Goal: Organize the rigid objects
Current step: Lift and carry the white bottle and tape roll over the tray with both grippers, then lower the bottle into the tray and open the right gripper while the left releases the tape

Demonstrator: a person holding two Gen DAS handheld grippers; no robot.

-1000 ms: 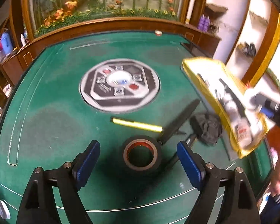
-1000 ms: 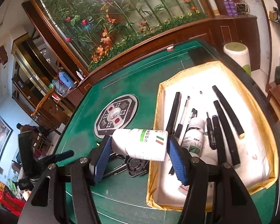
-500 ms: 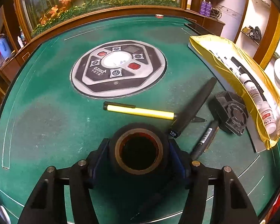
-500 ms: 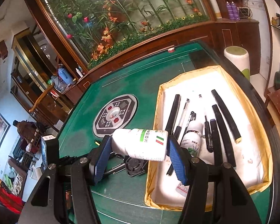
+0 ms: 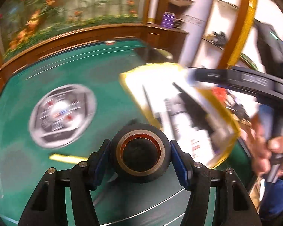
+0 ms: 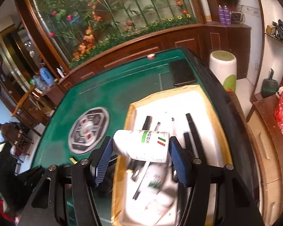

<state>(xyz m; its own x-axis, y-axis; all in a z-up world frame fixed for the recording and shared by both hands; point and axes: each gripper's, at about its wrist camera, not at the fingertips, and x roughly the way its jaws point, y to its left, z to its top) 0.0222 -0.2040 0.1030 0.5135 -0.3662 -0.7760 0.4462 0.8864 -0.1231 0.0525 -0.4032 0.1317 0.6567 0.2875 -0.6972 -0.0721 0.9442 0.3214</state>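
Both pairs of blue-padded jaws are standing partway apart and each is gripping something: the left gripper (image 5: 139, 157) is clamping a roll of black tape (image 5: 140, 151) by its sides, and the right gripper (image 6: 140, 153) is pinching a white bottle (image 6: 141, 145) lying crosswise, end to end between the pads.

Underneath, the green felt table (image 6: 111, 94) is filling both views, with a round grey control panel (image 6: 88, 130) set in its middle; the marks on that panel are too blurred to read. On the table a gold-rimmed white tray (image 6: 219, 131) is holding several black pens and sticks plus another white bottle. The gripped bottle is hanging over the tray's near left edge, while the tape is hanging above the felt just left of the tray.

Only the right view is showing the bottle's label, a green band with Chinese characters and slanted red, yellow and green stripes. Only the left view is showing a yellow pen (image 5: 66, 158) on the felt, partly hidden behind the left jaw, and a person's hand (image 5: 264, 150) at the right edge. That view is heavily smeared, so the tray's contents there are hard to make out.
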